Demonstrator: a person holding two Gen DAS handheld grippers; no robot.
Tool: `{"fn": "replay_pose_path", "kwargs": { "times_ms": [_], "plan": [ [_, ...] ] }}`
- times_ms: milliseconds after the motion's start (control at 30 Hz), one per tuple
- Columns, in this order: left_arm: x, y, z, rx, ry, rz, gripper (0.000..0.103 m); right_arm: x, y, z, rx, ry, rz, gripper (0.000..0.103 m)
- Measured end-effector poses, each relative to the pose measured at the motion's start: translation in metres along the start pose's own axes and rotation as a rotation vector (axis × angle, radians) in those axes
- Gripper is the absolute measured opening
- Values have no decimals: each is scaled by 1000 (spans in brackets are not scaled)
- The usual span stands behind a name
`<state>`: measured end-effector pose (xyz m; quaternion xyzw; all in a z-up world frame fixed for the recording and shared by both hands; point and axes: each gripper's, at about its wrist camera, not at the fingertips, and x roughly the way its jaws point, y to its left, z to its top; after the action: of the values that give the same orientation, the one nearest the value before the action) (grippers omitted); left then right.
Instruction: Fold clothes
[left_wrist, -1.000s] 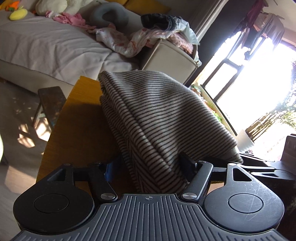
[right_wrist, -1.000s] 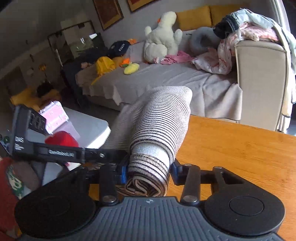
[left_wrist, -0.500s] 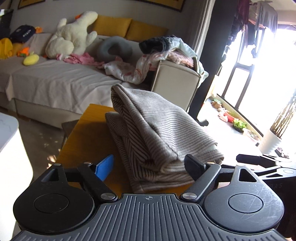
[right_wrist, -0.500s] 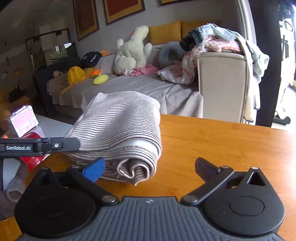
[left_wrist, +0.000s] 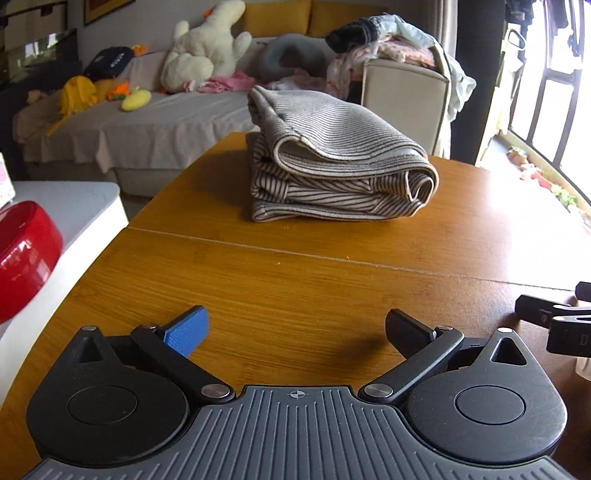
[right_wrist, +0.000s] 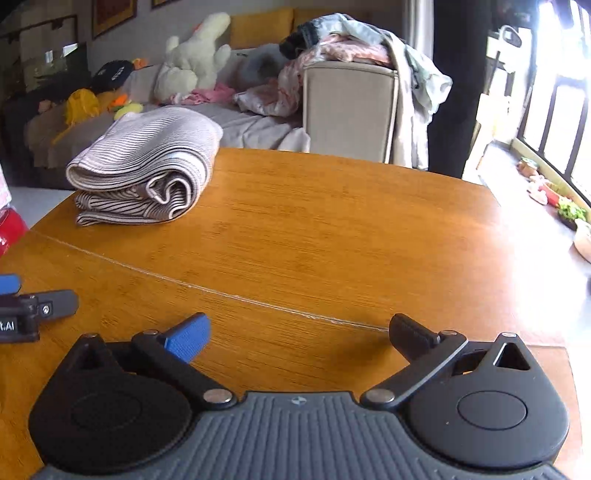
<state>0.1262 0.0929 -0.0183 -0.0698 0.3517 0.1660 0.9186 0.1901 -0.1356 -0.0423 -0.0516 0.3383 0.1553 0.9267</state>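
Note:
A folded grey-and-brown striped garment (left_wrist: 332, 162) lies in a thick stack at the far end of the wooden table (left_wrist: 295, 280). It also shows in the right wrist view (right_wrist: 147, 166) at the table's far left corner. My left gripper (left_wrist: 295, 328) is open and empty, low over the near part of the table, well short of the garment. My right gripper (right_wrist: 299, 332) is open and empty too, over the table's near edge. Each gripper's tip shows at the edge of the other's view.
A red bowl (left_wrist: 22, 254) sits on a white side table (left_wrist: 85, 206) to the left. A sofa (left_wrist: 155, 118) behind the table holds plush toys and loose clothes (left_wrist: 384, 40) heaped on its arm. A bright window (right_wrist: 554, 110) is on the right.
Both grippers let go of the striped garment and opened, then drew back toward the near edge. The garment now rests folded on the table.

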Motion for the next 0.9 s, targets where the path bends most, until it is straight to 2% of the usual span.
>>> {"fn": "replay_pose_path", "kwargs": {
  "times_ms": [100,233,633,900],
  "plan": [
    [2,-3,1,2,2,20,103,0,0,-1,-11,-6,8,103],
    [4,-5,1,-9,-1,33,103,11,5,8,-90,-2,91,103],
    [8,-9,4,-20,-6,50,103,23,4,18,-100,-4,111,103],
    [10,-10,6,-25,-7,55,103,23,8,19,-151,-3,177,103]
  ]
}}
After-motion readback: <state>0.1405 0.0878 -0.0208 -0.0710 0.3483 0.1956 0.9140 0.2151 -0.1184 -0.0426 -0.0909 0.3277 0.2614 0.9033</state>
